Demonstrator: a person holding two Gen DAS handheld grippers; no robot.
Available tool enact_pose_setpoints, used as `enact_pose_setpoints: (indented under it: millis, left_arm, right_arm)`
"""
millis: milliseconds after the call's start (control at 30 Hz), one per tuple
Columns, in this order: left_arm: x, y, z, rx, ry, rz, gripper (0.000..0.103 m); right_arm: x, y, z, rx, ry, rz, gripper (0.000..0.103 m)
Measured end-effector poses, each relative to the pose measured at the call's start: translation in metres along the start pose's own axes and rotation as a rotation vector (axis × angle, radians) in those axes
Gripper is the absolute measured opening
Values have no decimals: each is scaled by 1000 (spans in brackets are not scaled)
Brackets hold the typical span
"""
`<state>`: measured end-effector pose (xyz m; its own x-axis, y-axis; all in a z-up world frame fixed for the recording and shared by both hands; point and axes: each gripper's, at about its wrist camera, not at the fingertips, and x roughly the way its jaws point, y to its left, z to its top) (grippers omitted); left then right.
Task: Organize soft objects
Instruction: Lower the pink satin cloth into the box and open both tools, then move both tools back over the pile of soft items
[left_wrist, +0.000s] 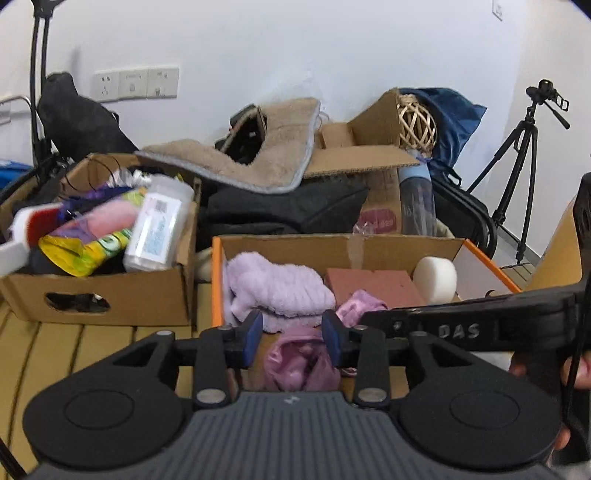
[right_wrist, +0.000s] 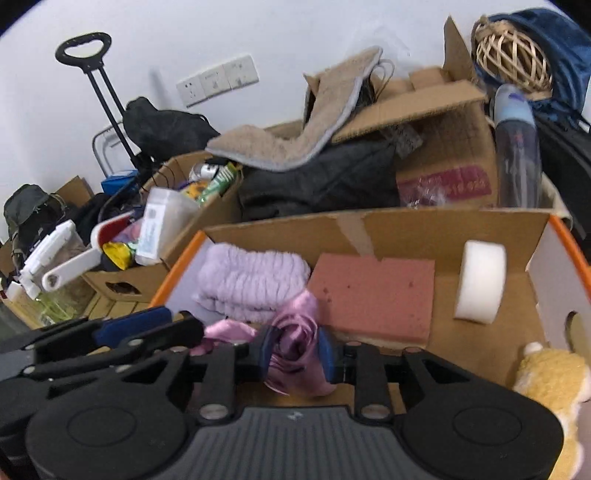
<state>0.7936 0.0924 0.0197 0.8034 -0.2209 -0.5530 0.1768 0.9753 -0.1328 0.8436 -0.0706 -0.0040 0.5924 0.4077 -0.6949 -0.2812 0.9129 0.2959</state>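
An orange-edged cardboard box holds a folded lilac towel, a pink sponge, a white foam cylinder and a yellow plush toy. My right gripper is shut on a crumpled purple satin cloth low in the box. My left gripper is open above the same cloth, its blue pads apart and not touching it. The right gripper's arm crosses the left wrist view.
A second cardboard box at the left holds a plastic jar, snack bags and a white scoop. Behind are a beige mat, dark clothes, a larger carton with a wicker ball, a bottle and a tripod.
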Motion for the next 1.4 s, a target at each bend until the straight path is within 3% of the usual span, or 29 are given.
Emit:
enact_pose_setpoints:
  millis: [200,400,533,600,700,800,867,933,1000,1233,1400]
  left_arm:
    - [-64,-11,11,31,-64,-17,41]
    - [-168,-35,-7,44,-182,24,59]
    - [-242,-49,-49,16,-253,23,74]
    - [-274,-54,-79,-11,-271,-10,76]
    - [-308,-65,-122,-45,-272,7,82]
    - [-340,-78,-166,-57,-278,28,86]
    - [-361,-88,-195,-75,-277,15,87]
    - [-379,-96,-219,-84,-275,15,88]
    - [-395,-104,-239,-82,-289,30,91]
    - [-432,-121,-266,-17,-297,1,96]
    - [-446,-122,-270,-29,-333,2,97]
  right_arm:
    - [-65,1,9,-32,-71,26,31]
    - [-166,3,-14,-111,-169,57,40]
    - [-241,8,-59,-204,-234,64,49]
    - [-271,14,-86,-264,-257,72,52]
    - [-312,24,-132,-332,-293,72,60]
    - [-342,36,-182,-380,-321,76,62]
    - [-360,45,-215,-407,-349,83,68]
    - [-377,52,-250,-421,-397,79,81]
    - [-388,59,-281,-420,-432,56,84]
    - [-429,61,-356,-315,-414,29,86]
    - [-450,59,-367,-284,-437,-7,87]
